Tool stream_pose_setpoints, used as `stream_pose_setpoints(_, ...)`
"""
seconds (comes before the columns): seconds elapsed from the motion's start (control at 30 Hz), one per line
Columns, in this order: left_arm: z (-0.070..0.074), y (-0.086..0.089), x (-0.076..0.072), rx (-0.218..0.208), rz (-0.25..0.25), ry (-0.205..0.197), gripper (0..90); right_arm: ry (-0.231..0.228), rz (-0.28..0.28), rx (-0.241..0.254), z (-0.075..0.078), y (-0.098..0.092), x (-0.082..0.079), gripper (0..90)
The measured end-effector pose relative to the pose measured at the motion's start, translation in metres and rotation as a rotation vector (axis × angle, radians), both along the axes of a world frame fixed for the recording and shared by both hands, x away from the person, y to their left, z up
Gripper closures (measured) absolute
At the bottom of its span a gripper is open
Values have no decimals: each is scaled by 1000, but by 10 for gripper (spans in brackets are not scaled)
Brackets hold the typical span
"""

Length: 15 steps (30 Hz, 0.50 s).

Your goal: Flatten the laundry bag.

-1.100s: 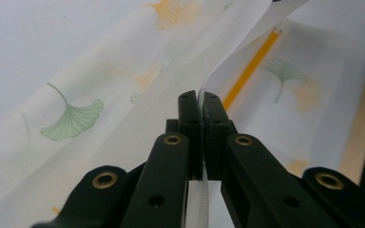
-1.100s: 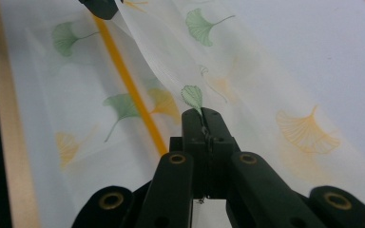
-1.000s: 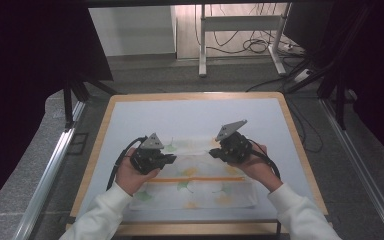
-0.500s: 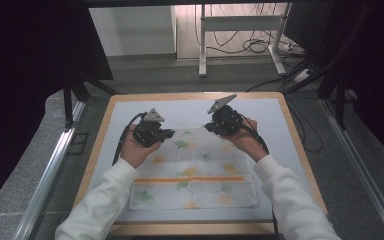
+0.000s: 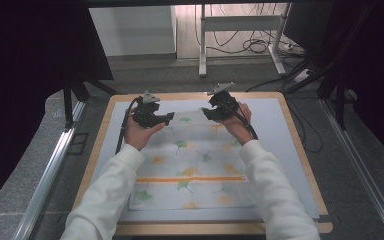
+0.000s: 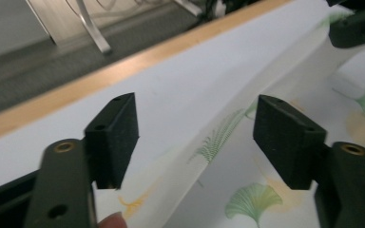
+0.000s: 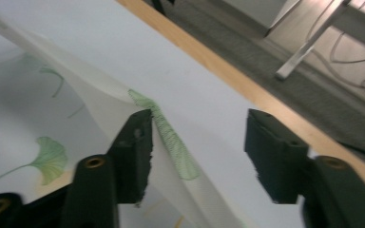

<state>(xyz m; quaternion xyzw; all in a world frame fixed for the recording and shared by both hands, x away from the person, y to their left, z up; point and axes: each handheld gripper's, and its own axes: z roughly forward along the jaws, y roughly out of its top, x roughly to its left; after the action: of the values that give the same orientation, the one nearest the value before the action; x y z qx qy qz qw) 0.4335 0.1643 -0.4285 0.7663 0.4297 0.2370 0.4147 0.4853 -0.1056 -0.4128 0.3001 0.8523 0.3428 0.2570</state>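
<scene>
Scene: I am looking down on a wooden-edged table [image 5: 300, 150] topped with a pale blue mat, a person's white-sleeved arms reaching in from the near side.
Cloth: a thin white cloth printed with green and yellow ginkgo leaves and one orange stripe [image 5: 195, 165] lies spread on the mat, its far edge between the two tools.
Left gripper [image 5: 167, 118]: the black two-jaw tool has just been opening; in its own view the jaws stand wide, and the cloth's raised far edge [image 6: 209, 142] runs between them with neither pad pressing on it.
Right gripper [image 5: 205, 112]: jaws have also just been opening and stand apart; the cloth edge [image 7: 166, 137] brushes the left-hand pad (loosely, I judge) and is not pinched.
Step in hand: letting go of the far edge, as I read it, with the cloth laid out flat.
Next move: I would draw both tools clear without snagging the edge, then check for wrinkles.
</scene>
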Motion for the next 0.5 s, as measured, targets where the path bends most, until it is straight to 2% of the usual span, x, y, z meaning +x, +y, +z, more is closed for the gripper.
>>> stream_pose_setpoints(0.03,2,3,-2,-5,-2,3,283,-12,-6,-3,2,-1,-2,381)
stream_pose_setpoints(0.13,7,9,-14,-31,-10,-22,265,-21,7,27,8,-7,-8,378)
stream_pose_setpoints(0.2,10,11,-24,-43,-41,-19,263,-19,18,48,11,-11,-14,378)
stream_pose_setpoints(0.27,10,12,-38,-53,-81,-12,272,3,51,72,14,-16,-23,384)
stream_pose_setpoints(0.4,-1,9,-64,-34,-140,44,282,48,127,105,13,-23,-49,396)
stream_pose_setpoints(0.5,-17,5,-81,-38,-186,89,280,79,164,94,4,-28,-68,396)
